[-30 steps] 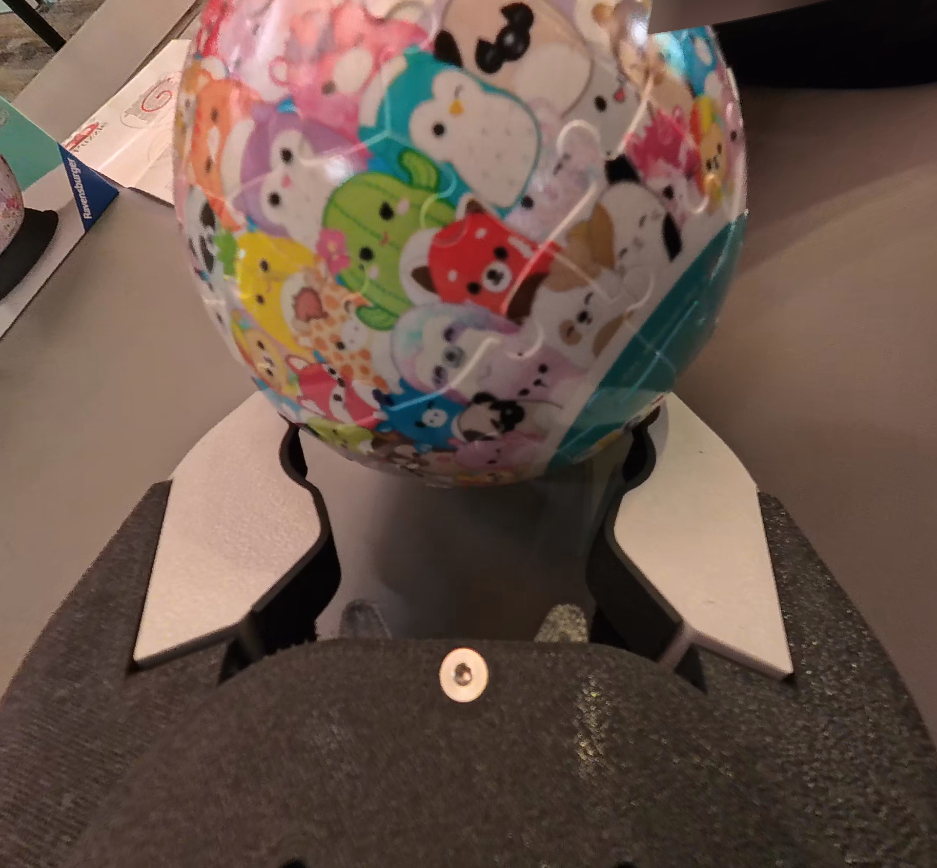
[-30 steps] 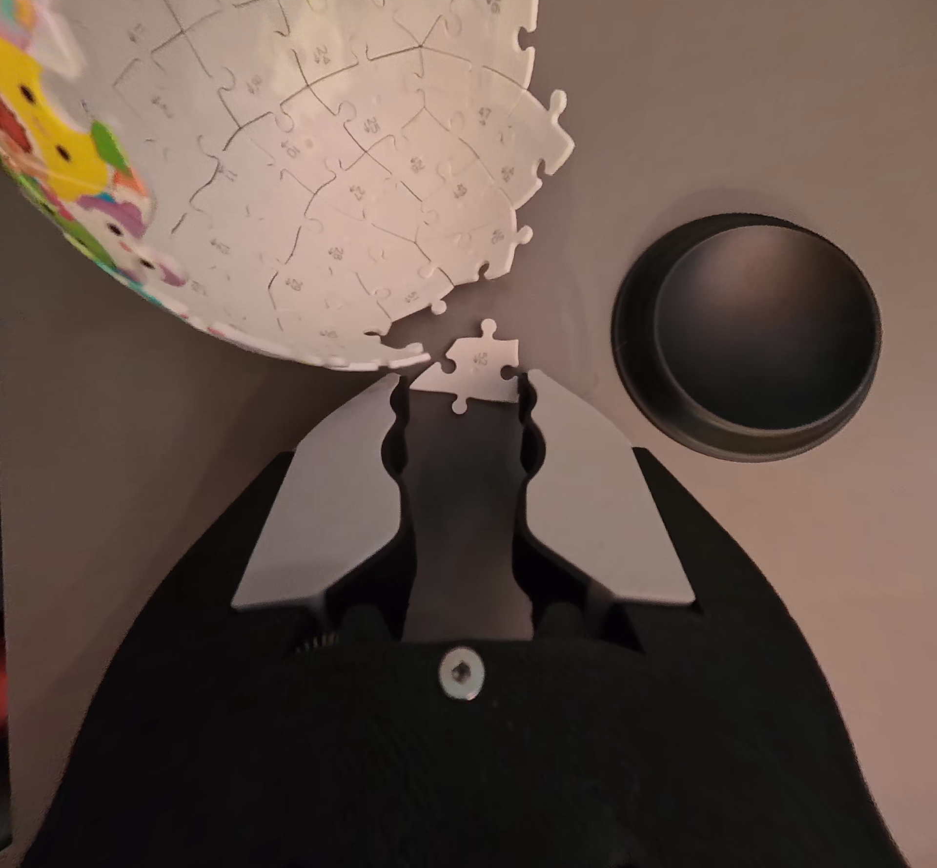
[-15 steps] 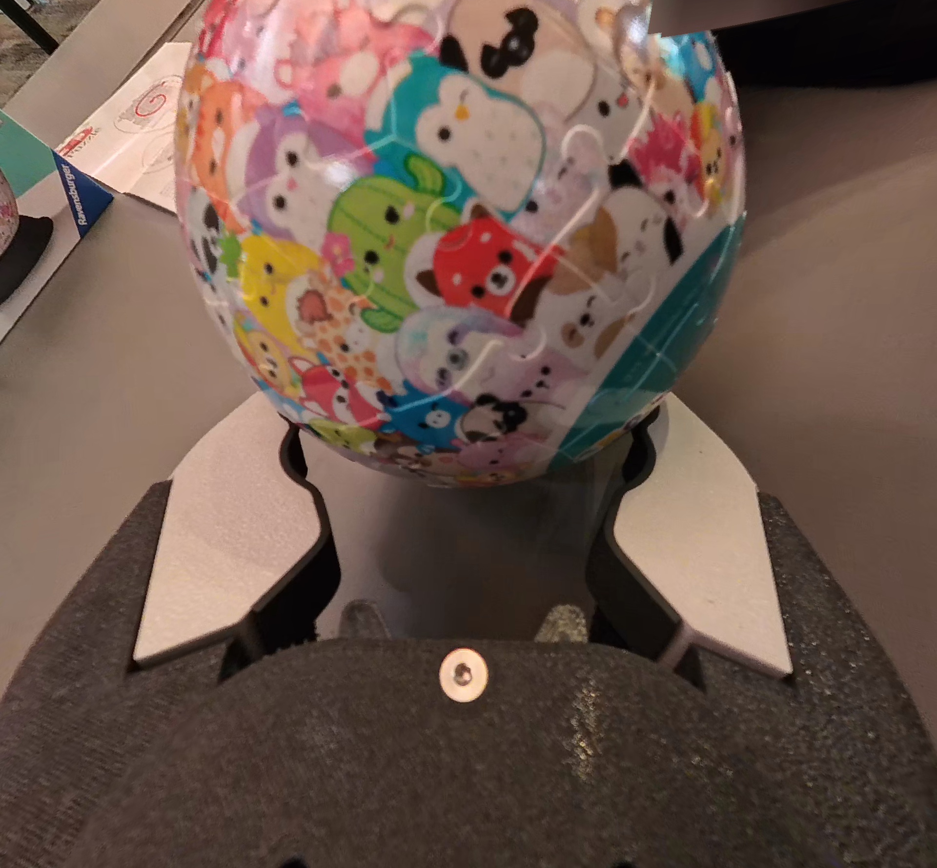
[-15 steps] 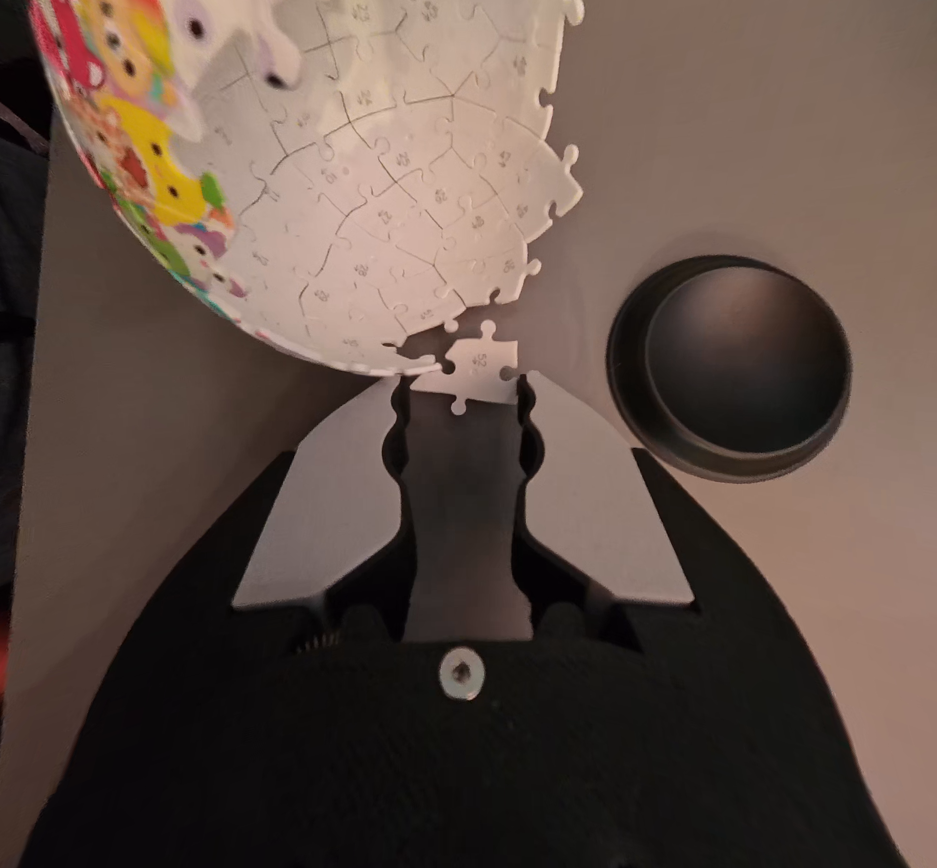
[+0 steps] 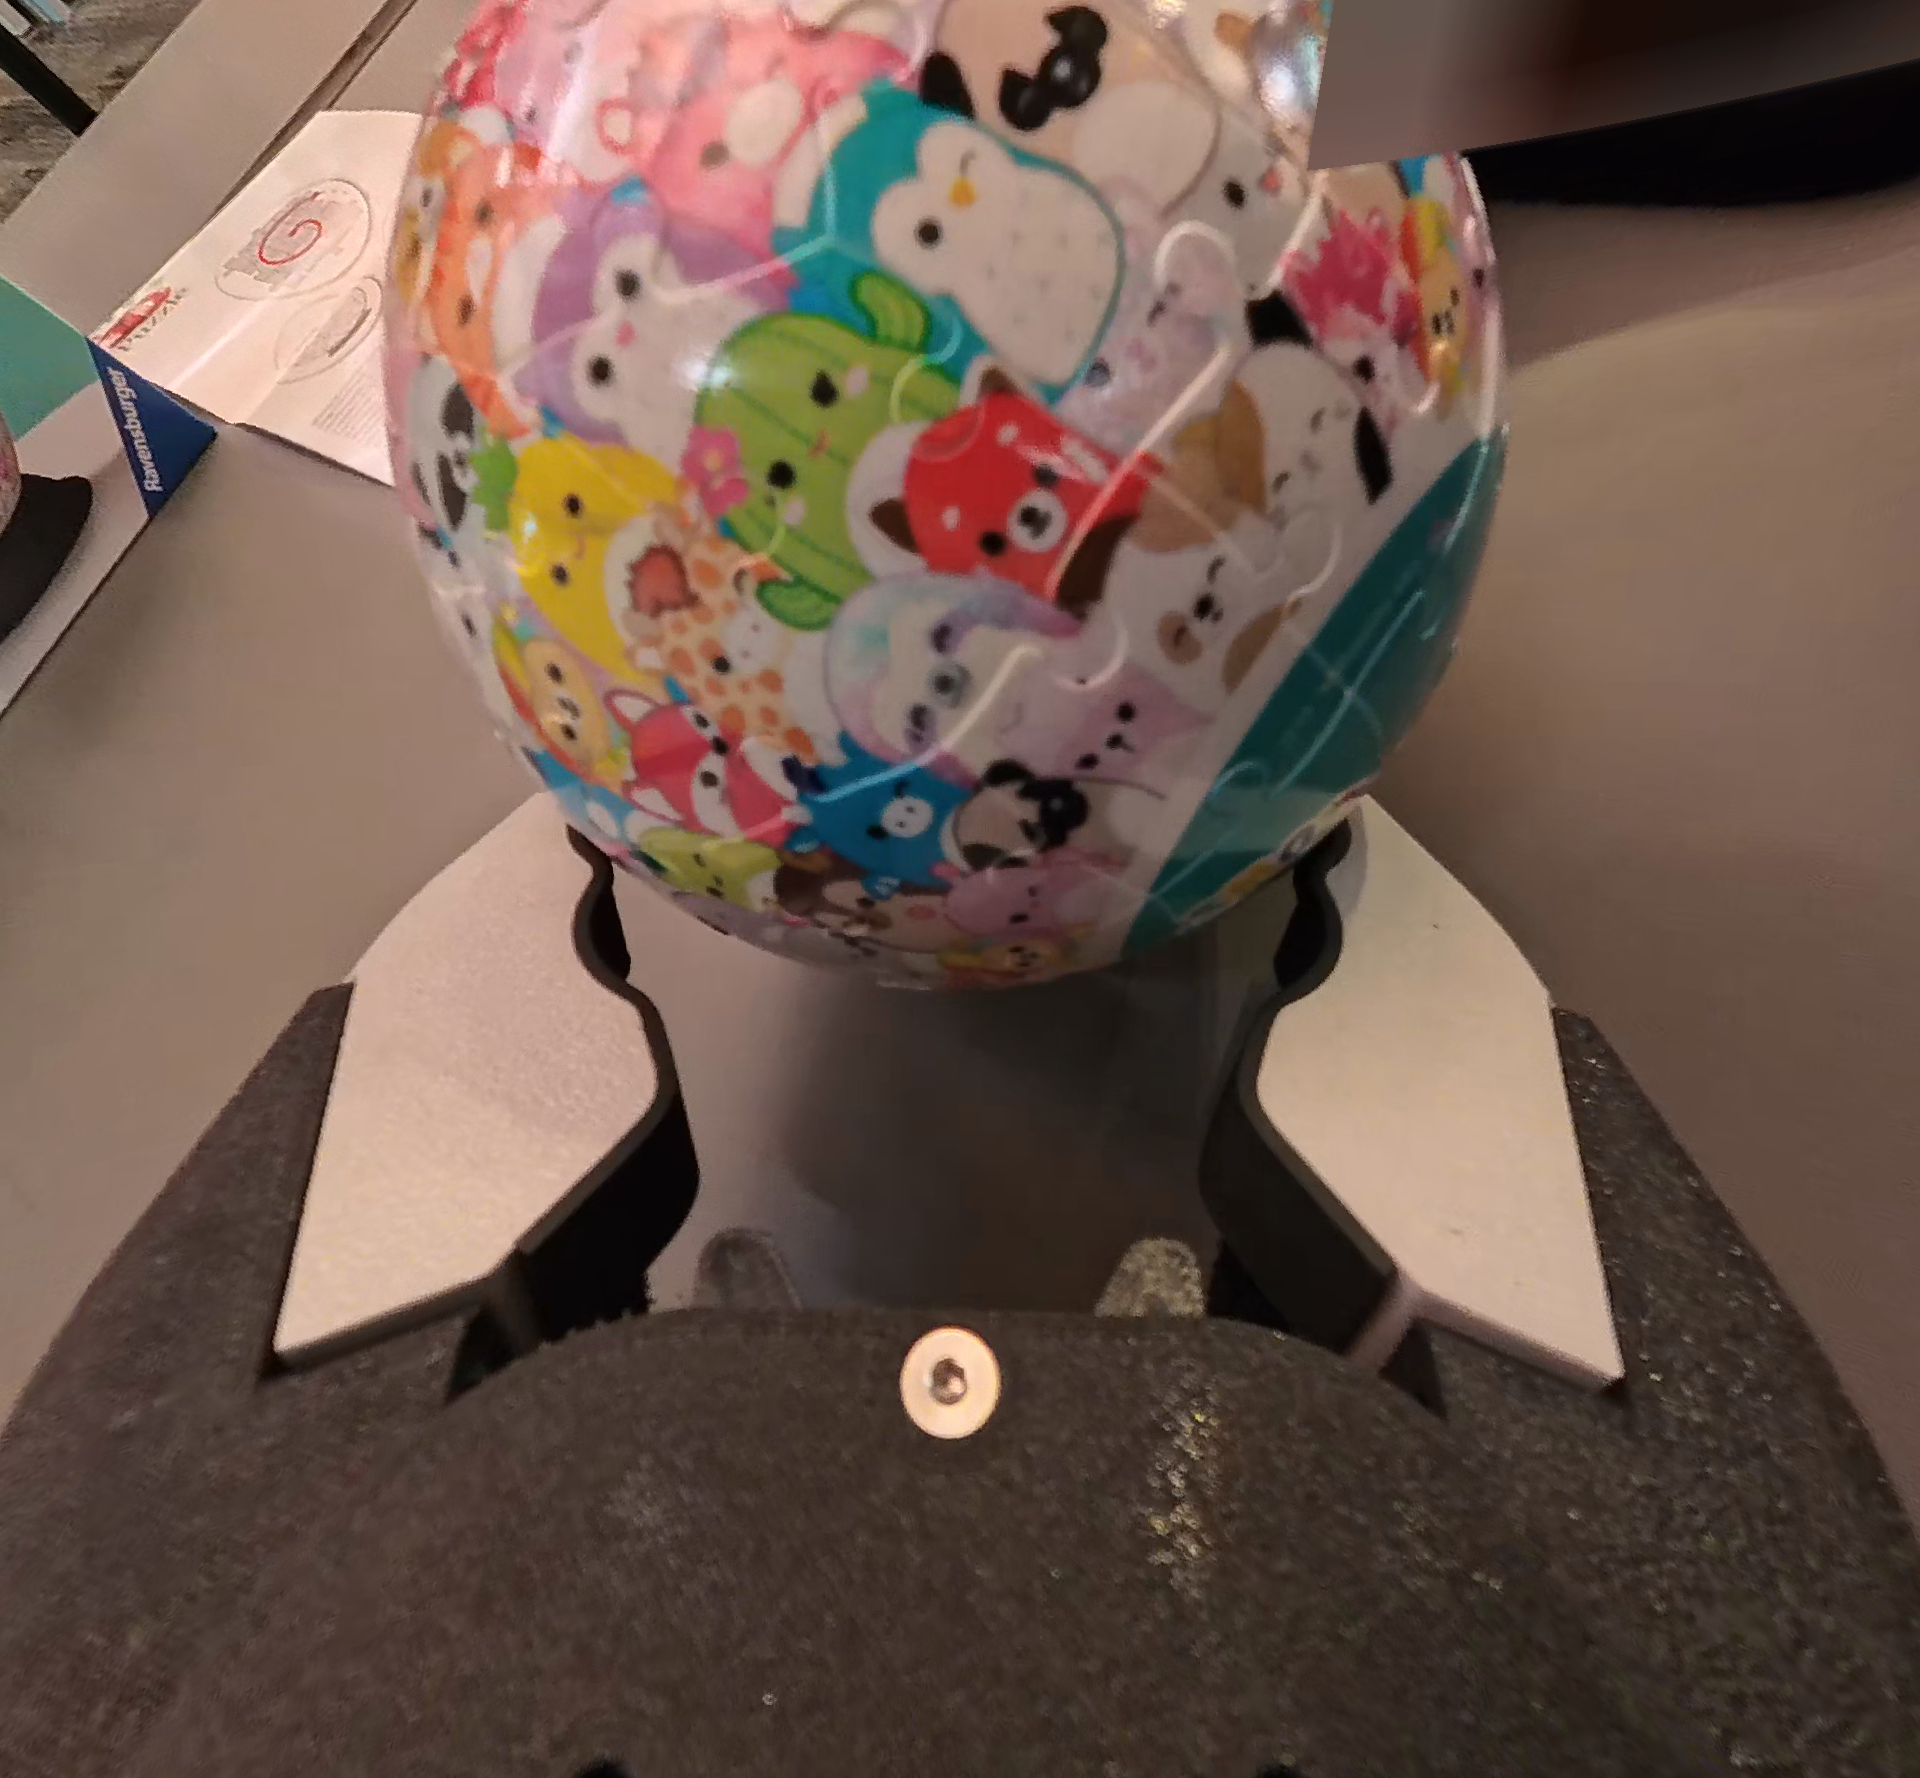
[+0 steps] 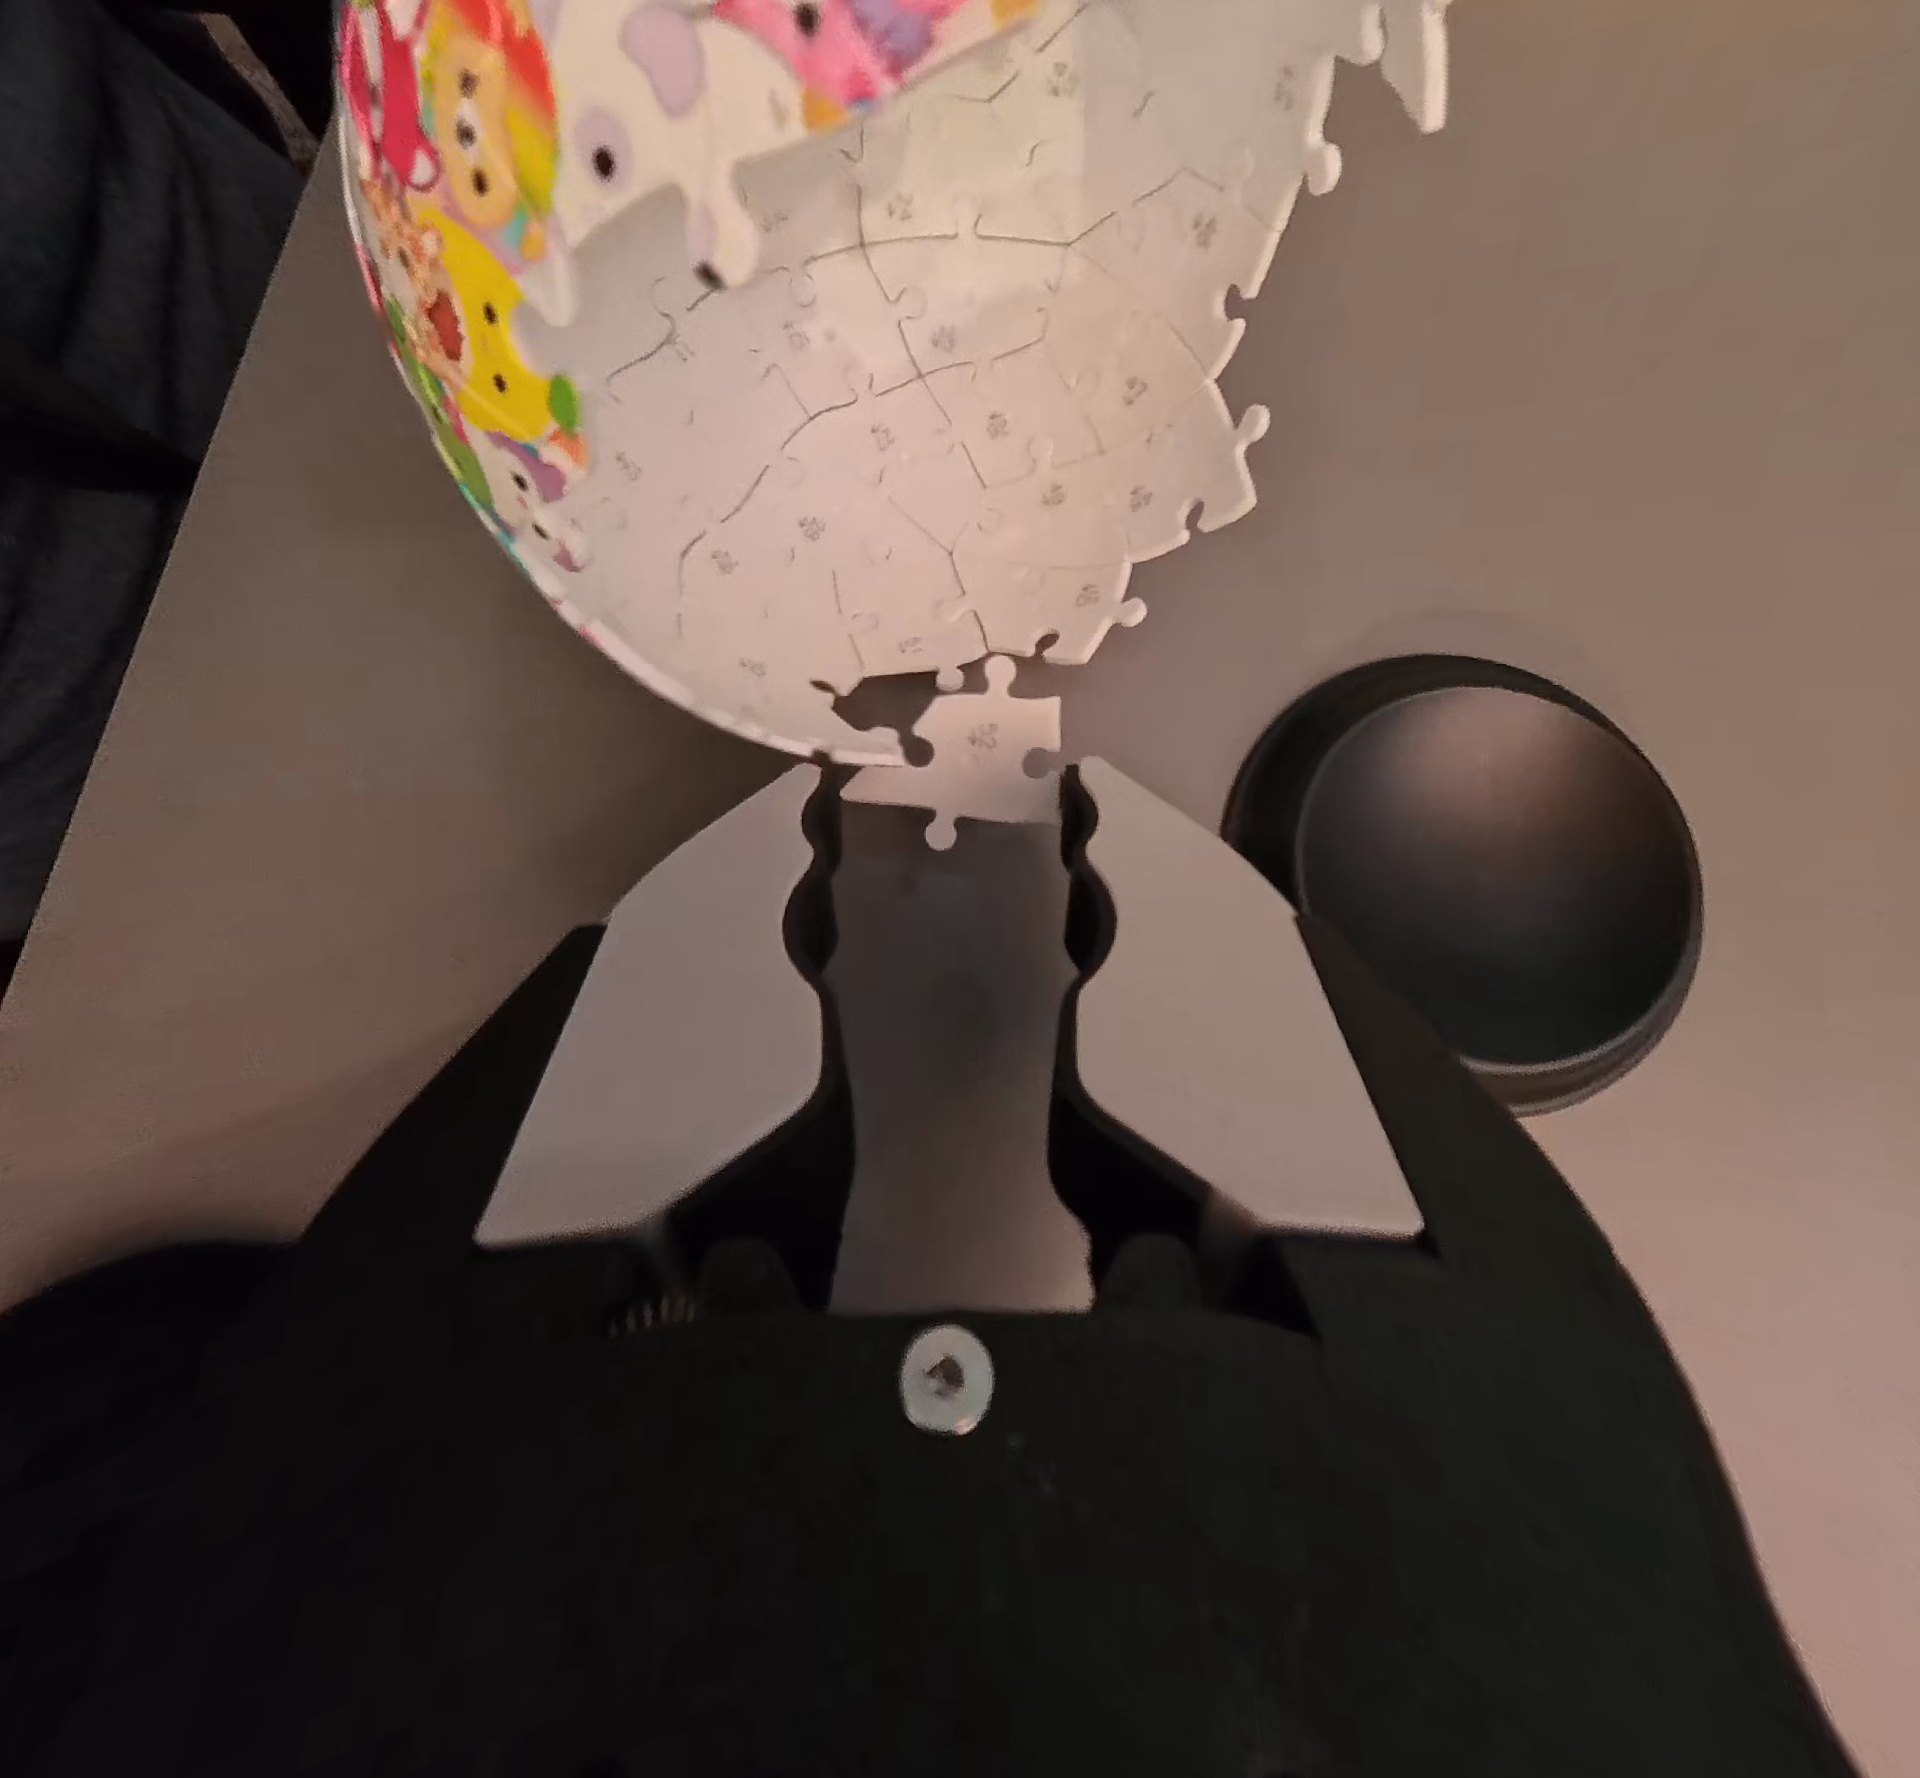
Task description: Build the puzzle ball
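Between the wide-spread jaws of the left claw [image 5: 956,861]: the puzzle ball [image 5: 935,429], gripped by its lower flanks, one pad on the cartoon-printed side, the other on the teal band. Looks lifted off the counter [image 5: 208,845], judging by the shadow beneath.

Reads as light and hollow, a thin shell of curved, interlocked plastic pieces. Seems stiff enough piece by piece but liable to pop apart under a hard squeeze, most of all near the open edge. Glossy too, so likely to slip or roll between smooth pads. Best taken across the finished, closed part, as here, never by the ragged rim.

At the very tips of the right claw [image 6: 945,778]: one loose piece [image 6: 987,741], pinched by its two side edges, plain white back towards the camera. Juts forward from the tips and touches the ball's [image 6: 883,429] jagged rim, just beside a small dark gap at the bottom of the opening. Not yet seated; whether its upper knob has caught in a socket cannot be told. Feels like a thing to hold only lightly: small, thin, apt to twist or flick out if pressed at an angle.

To the right on the counter, apart from the ball: a round black stand [image 6: 1475,897], empty. Far left in the left wrist view: a puzzle box [image 5: 135,419] and a printed leaflet [image 5: 281,294].
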`<state>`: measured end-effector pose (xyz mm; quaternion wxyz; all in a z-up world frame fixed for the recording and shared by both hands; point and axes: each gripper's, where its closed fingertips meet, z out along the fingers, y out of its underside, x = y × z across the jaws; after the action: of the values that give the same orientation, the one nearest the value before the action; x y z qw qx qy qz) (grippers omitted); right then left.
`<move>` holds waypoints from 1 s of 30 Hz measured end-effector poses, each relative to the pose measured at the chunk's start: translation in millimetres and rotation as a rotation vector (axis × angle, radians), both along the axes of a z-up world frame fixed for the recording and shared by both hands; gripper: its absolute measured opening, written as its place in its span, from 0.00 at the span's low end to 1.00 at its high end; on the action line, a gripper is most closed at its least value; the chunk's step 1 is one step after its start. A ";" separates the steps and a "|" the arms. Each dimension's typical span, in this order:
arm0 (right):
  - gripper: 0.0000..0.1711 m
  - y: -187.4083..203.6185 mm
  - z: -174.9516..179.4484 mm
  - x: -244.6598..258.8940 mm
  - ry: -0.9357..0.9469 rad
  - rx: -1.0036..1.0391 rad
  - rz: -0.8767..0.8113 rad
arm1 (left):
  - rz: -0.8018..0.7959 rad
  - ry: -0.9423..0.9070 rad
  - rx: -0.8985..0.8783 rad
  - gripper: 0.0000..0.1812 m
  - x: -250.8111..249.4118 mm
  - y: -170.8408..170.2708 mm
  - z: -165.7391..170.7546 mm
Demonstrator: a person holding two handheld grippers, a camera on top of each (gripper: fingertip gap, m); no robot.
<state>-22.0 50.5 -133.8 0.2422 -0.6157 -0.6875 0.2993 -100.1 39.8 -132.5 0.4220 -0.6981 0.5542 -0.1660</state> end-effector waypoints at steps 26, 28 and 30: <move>0.24 16.0 -5.9 -1.3 -0.100 -0.298 0.025 | -0.009 0.006 0.009 0.68 6.5 2.0 2.5; 0.24 13.6 -2.8 -1.8 -0.085 -0.290 0.035 | -0.001 0.008 0.003 0.68 5.0 1.5 1.1; 0.24 13.9 0.4 -1.2 -0.067 -0.267 0.036 | 0.009 0.014 -0.006 0.68 2.8 0.5 -1.3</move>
<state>-23.3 64.4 -133.4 0.1298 -0.6398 -0.6602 0.3715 -97.4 40.3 -133.8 0.4169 -0.7030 0.5534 -0.1606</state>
